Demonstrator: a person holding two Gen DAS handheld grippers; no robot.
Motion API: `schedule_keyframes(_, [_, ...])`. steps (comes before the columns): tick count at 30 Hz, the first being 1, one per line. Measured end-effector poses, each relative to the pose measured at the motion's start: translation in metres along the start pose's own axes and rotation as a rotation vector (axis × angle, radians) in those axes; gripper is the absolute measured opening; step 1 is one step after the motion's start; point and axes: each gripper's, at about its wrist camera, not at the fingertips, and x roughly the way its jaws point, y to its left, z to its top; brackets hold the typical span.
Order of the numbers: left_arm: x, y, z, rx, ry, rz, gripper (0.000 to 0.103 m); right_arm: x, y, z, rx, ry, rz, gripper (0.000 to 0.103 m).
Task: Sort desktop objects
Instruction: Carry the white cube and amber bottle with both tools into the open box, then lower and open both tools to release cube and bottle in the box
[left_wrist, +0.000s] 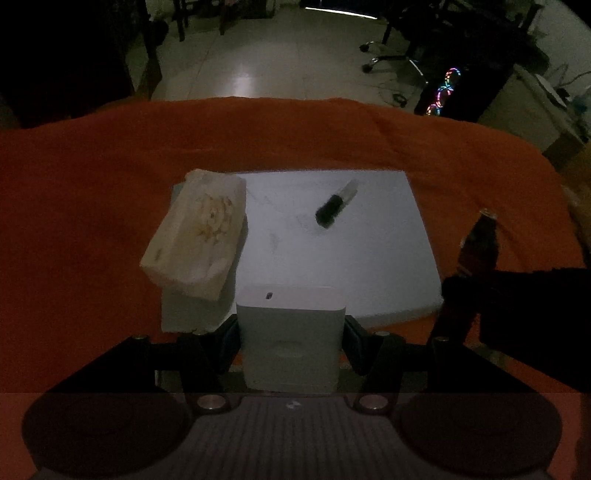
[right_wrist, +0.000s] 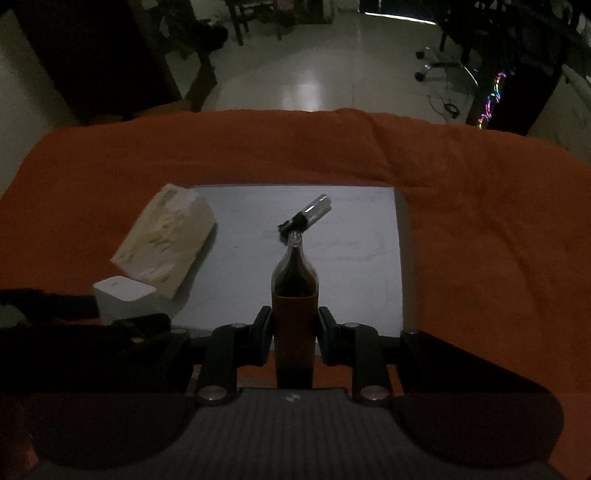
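My left gripper (left_wrist: 291, 328) is shut on a white box-shaped device (left_wrist: 291, 325), held above the near edge of a pale grey mat (left_wrist: 351, 258). My right gripper (right_wrist: 294, 328) is shut on a dark bottle (right_wrist: 294, 291) with a clear neck, upright over the mat (right_wrist: 351, 266). From the left wrist view the bottle (left_wrist: 478, 243) and the right gripper's dark body show at the right edge. A cream tissue pack (left_wrist: 195, 232) lies on the mat's left edge. A small black-and-clear tube (left_wrist: 334, 205) lies near the mat's far side.
An orange cloth (left_wrist: 92, 192) covers the table around the mat. Beyond the far table edge lie a dim tiled floor (left_wrist: 258, 55), an office chair base (left_wrist: 391, 55) and a computer case with coloured lights (left_wrist: 443, 92). The room is dark.
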Motion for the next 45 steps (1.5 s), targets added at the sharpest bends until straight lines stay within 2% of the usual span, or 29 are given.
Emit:
schedule_keyframes(10, [-0.025, 0.001, -0.071, 0.02, 0.029, 0.014, 0.052, -0.03, 0.031, -0.055, -0.061, 0.007, 0.029, 0.027])
schedule_keyframes(17, [-0.016, 0.002, -0.121, 0.051, 0.108, 0.02, 0.052, -0.013, 0.038, -0.112, -0.056, 0.103, 0.059, 0.027])
schedule_keyframes(23, [0.014, 0.004, -0.153, 0.072, 0.187, 0.062, 0.052, 0.02, 0.035, -0.143, 0.033, 0.199, 0.124, 0.027])
schedule_keyframes(33, [0.052, 0.028, -0.164, 0.045, 0.253, 0.105, 0.052, 0.083, 0.043, -0.172, 0.058, 0.331, 0.12, 0.027])
schedule_keyframes(36, [0.055, 0.026, -0.163, 0.068, 0.252, 0.109, 0.052, 0.098, 0.041, -0.18, 0.074, 0.366, 0.122, 0.027])
schedule_keyframes(45, [0.071, 0.025, -0.166, 0.077, 0.291, 0.105, 0.052, 0.125, 0.031, -0.179, 0.128, 0.421, 0.141, 0.028])
